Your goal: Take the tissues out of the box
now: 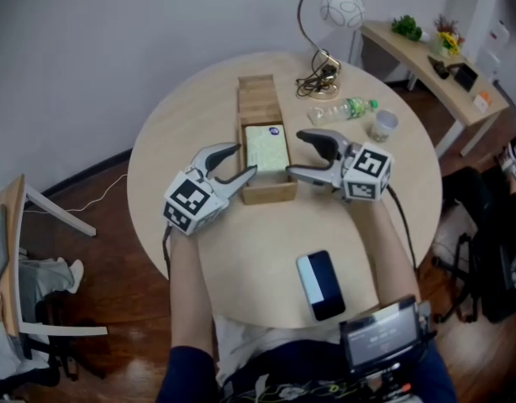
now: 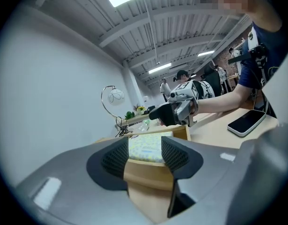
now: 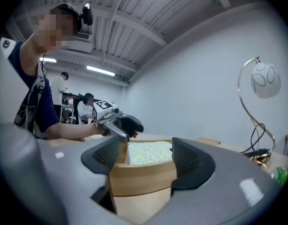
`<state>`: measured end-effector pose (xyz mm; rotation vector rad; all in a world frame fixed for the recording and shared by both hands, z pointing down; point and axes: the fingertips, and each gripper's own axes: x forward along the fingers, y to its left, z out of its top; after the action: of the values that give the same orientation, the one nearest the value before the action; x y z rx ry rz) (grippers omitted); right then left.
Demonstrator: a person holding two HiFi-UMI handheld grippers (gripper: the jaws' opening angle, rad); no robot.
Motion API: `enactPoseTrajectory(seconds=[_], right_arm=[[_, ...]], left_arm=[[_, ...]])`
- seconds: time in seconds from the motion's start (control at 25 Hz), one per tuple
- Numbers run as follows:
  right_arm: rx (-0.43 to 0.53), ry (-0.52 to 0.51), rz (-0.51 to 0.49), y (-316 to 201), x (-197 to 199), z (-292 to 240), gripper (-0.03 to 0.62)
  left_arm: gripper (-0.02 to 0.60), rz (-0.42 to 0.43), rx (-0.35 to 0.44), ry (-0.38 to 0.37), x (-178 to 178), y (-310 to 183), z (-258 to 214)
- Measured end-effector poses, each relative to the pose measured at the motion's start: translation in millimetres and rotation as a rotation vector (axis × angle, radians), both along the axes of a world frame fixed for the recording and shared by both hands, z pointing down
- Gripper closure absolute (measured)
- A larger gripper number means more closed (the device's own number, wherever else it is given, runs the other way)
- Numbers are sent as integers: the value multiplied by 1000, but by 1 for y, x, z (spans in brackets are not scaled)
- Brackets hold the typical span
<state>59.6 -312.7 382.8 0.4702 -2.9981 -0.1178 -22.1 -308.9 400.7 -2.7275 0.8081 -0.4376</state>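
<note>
Half-open and empty, the left gripper (image 1: 245, 159) and right gripper (image 1: 295, 153) flank the near end of the long wooden box (image 1: 258, 95) mid-way across the round pale table (image 1: 258, 250), seemingly to lift the pale green tissue pack (image 1: 267, 148) inside

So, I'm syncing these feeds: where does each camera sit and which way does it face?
Head view: on the person's head, looking steeply down at the table, box and tissue pack; both forearms, left tongs and right tongs show.
Left gripper view: on the left tongs, looking along its open jaws across the box; right arm shows.
Right gripper view: on the right tongs, facing the opposite way; left arm shows.
Shared: both gripper views see the tissue pack and the other tongs.
</note>
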Motion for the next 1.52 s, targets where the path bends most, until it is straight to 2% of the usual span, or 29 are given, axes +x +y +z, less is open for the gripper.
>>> enactPoseTrajectory(seconds=[0.2,0.32,0.52,0.72,0.8,0.92,1.0,1.12,1.28,1.4,1.52], right_arm=[[104,105,42,12,-22,1,256],[86,122,50,16,-30,5,256],[112,206,33,12,-36,18,256],[33,324,19,-8,-45,21,249],[-10,404,-1,-14,-50,24,136],[34,594,-2,-30,-49,35,74],[46,719,-16,-35,-49,43,65],[23,850,-66,-40,-55,52,51],[-93,1022,-122,-46,-54,65,10],[-168,1134,-158,-44,-54,73,8],[-204,1230,-194,-45,-53,83,8]], left_arm=[[383,-43,27,-35,6,-2,-2],[383,-48,35,5,10,-3,-8],[383,-67,50,56,5,-6,-16],[385,-78,37,110,-3,-11,-19],[385,-80,33,117,-5,-13,-19],[385,-81,28,133,-7,-14,-20],[385,-79,22,142,-7,-14,-20],[385,-70,13,157,-8,-13,-20],[385,-56,2,164,-8,-13,-20],[385,-48,-2,162,-6,-11,-18],[385,-41,2,164,-5,-9,-20]])
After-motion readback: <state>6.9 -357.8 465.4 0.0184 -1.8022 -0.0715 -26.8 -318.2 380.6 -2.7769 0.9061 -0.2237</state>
